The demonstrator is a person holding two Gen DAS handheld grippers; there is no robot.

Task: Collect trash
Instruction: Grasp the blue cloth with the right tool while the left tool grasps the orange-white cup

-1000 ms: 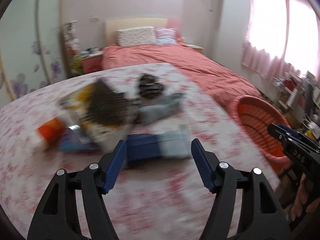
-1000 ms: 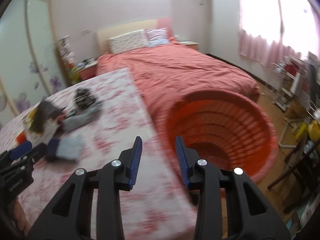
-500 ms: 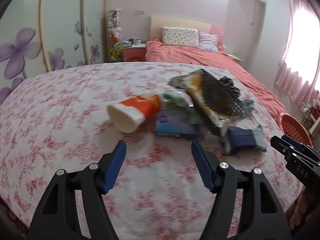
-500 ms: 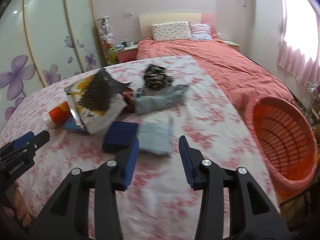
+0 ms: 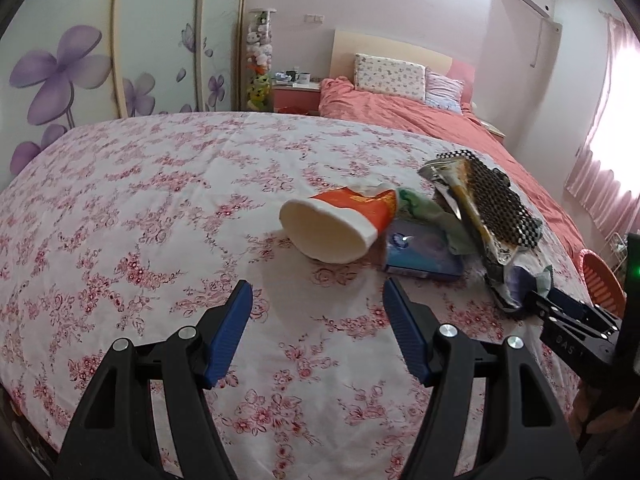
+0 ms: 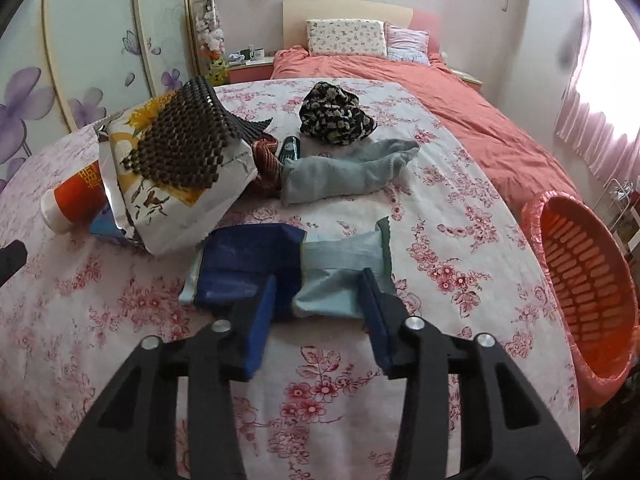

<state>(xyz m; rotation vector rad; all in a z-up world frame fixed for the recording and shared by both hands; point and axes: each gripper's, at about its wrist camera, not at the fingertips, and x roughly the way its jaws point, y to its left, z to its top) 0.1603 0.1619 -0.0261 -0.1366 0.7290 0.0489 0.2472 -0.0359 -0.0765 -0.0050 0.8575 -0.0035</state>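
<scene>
On the floral bed [image 5: 120, 208], my left gripper [image 5: 318, 300] has fingers wide and empty; the tipped paper cup [image 5: 336, 226] lies at 12 o'clock, just ahead, long axis running 7-to-1, mouth toward me. Right gripper [image 6: 320, 292], fingers narrower, just been closing, empty, sits at the blue packet [image 6: 248, 268]. Orange basket [image 6: 588, 280] at 3 o'clock. Left is nearer the cup.

The snack bag [image 6: 176, 184] hides part of the paper cup [image 6: 76, 200] and most of the blue packet [image 6: 102, 226] under it; the orange basket [image 5: 602, 284] is mostly cut off in the left wrist view
</scene>
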